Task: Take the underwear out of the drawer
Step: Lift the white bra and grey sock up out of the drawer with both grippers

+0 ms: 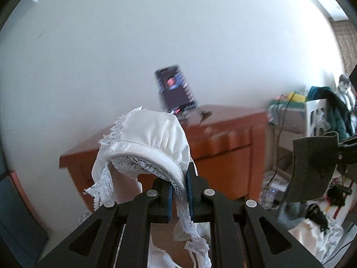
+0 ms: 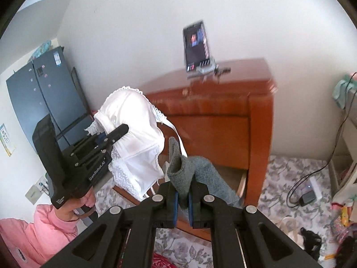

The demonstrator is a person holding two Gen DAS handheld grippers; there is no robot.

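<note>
White lace-trimmed bra (image 1: 142, 138), grey knit underwear (image 2: 191, 174), reddish-brown wooden dresser (image 2: 223, 111), pink sleeve (image 2: 44, 227), floral floor covering (image 2: 290, 178)

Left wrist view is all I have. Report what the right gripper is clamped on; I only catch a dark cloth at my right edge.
Observer: The right gripper is shut on a grey knitted garment, pinched between its blue pads.
Operator: Give me the drawer's state.
Observer: The bottom drawer of the wooden dresser is pulled open below the garments.
Operator: Say how my white bra looks from there.
Observer: The white lace bra hangs from the shut left gripper, clear of the drawer, strap dangling.
Operator: Tell me who holds my gripper.
Observer: A hand in a pink sleeve.
</note>
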